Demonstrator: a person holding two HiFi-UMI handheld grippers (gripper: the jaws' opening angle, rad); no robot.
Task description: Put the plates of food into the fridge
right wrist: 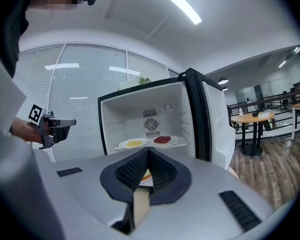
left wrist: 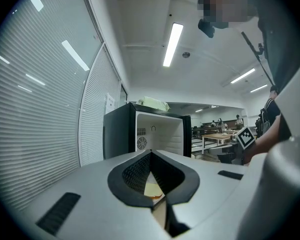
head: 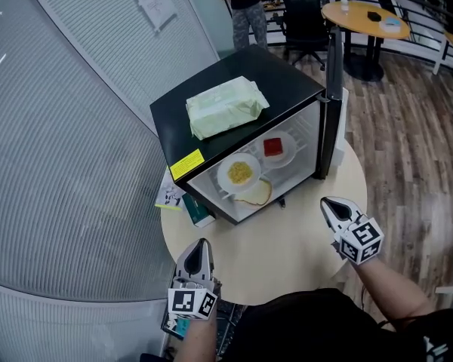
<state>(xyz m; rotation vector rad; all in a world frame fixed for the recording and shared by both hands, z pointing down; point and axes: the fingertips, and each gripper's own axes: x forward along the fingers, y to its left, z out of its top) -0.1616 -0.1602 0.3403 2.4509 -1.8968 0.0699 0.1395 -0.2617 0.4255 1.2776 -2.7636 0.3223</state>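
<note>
Left gripper (head: 200, 247) and right gripper (head: 328, 204) are both pinched fully shut with nothing in them, hovering over the round beige table (head: 287, 251). Just ahead of the fingertips, a white plate of pale toast-ish food (head: 254, 193) sits low in the mouth of the black mini fridge (head: 287, 81). Further in, on the shelf, are a white plate of yellow food (head: 239, 173) and a white plate of red food (head: 277, 148). Best bet is to nudge the low plate deeper, then swing the open black fridge door (head: 334, 104) shut. Can't tell if that plate clears the sill.
</note>
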